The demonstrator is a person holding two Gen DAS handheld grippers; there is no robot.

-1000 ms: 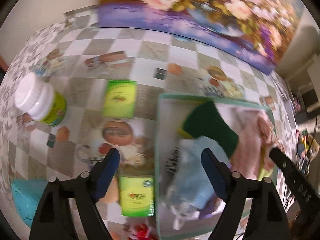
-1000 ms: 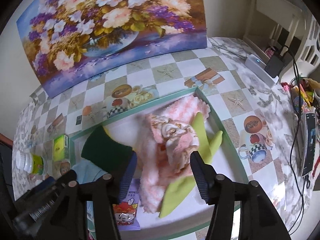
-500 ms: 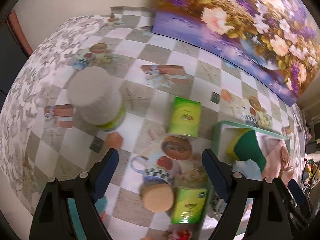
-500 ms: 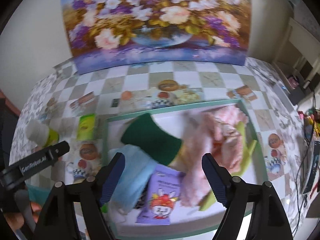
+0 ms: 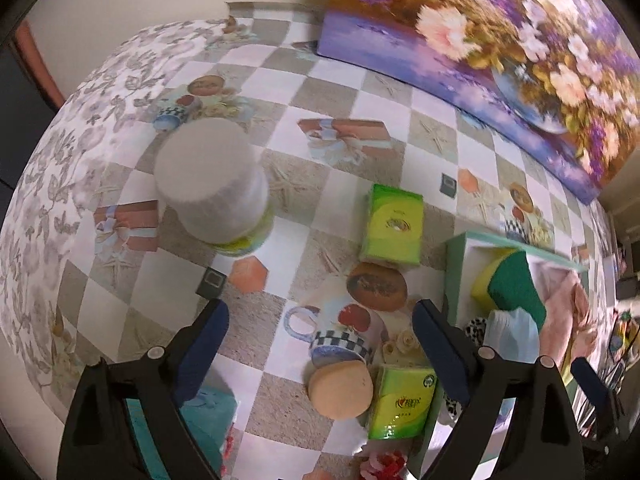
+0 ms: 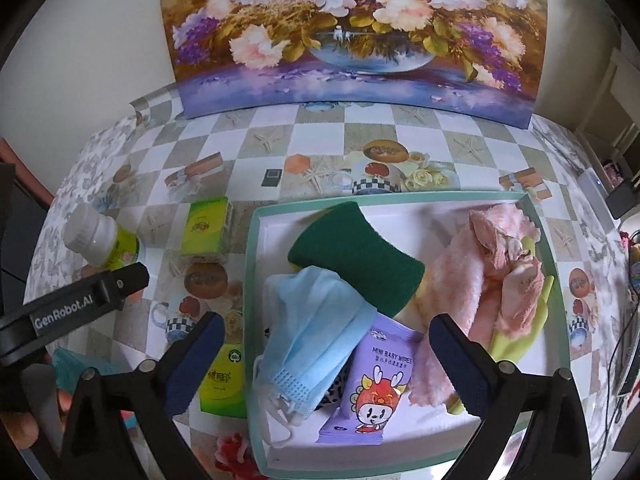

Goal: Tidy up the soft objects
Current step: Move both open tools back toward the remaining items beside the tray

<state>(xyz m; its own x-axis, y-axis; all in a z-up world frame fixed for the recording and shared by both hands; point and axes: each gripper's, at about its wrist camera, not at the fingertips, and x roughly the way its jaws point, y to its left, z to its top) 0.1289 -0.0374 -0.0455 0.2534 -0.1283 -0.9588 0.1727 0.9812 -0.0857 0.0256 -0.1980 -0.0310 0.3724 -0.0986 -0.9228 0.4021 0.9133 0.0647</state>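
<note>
My left gripper (image 5: 320, 332) was wide open with nothing in it. It hung over the checkered tablecloth (image 5: 340, 92), above a printed cup picture. Near it lay two green tissue packs. One tissue pack (image 5: 393, 225) lay farther off, and the other tissue pack (image 5: 401, 400) lay close, just beside the tray (image 5: 454, 264). A round tan puff (image 5: 340, 390) was touching that near pack. A white-capped bottle (image 5: 212, 180) stood well apart to the left.

My right gripper (image 6: 326, 348) was wide open too, and empty. It hung over the tray (image 6: 250, 280). Inside the tray lay a green sponge (image 6: 356, 256), a blue face mask (image 6: 316, 332) partly on the sponge, a purple baby wipes pack (image 6: 376, 384), a pink fluffy cloth (image 6: 480, 280), and a yellow-green glove (image 6: 520, 336) under the cloth.
</note>
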